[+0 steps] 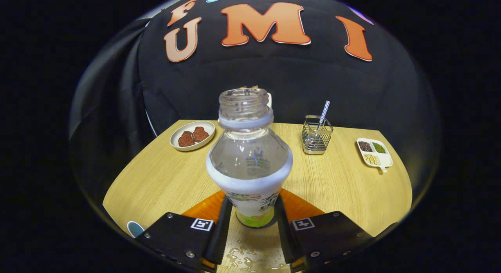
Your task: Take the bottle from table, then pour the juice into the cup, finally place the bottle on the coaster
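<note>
The gripper squeezes the open bottle low down on both sides, so it stays up straight.

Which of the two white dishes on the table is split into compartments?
The small dish beyond the gripper, past the wire holder, is divided into sections of beans or grains. The round plate is undivided, with two brown pieces.
</note>
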`<state>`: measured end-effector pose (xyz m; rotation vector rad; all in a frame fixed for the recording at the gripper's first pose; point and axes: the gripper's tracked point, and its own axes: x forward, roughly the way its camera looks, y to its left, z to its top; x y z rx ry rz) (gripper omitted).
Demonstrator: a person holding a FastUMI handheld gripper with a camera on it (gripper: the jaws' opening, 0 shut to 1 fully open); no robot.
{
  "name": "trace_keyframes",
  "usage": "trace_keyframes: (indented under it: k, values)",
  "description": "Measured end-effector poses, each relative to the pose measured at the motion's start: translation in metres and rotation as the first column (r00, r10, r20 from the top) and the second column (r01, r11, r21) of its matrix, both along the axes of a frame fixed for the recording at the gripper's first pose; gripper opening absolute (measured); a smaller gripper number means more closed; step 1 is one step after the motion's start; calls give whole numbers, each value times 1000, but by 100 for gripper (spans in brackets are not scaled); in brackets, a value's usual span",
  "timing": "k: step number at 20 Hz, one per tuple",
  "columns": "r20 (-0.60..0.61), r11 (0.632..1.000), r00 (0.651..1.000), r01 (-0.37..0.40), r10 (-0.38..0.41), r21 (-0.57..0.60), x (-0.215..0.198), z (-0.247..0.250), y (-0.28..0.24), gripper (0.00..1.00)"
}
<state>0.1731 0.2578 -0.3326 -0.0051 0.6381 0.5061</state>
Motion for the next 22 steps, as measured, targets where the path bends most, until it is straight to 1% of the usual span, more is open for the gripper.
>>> trace_keyframes:
  k: [4,8,12,15,16,17,19,20,22]
  values:
    - [-24,1000,1000,-6,6,-10,6,-20,3,58]
    - [-30,999,999,-29,29,-13,1,-34,9,58]
    - [-11,999,999,-38,37,-35,3,-34,11,62]
    - [-8,999,999,-39,39,-32,-5,-28,9,68]
    - [-8,999,999,-41,41,-23,-8,-25,8,72]
    - [-3,999,999,-37,37,-23,-11,-19,6,84]
    - [15,1000,1000,-26,27,-13,-16,-4,1,95]
    - [19,1000,1000,-17,17,-1,-19,5,-4,97]
    - [19,1000,1000,15,-15,12,-27,24,-16,98]
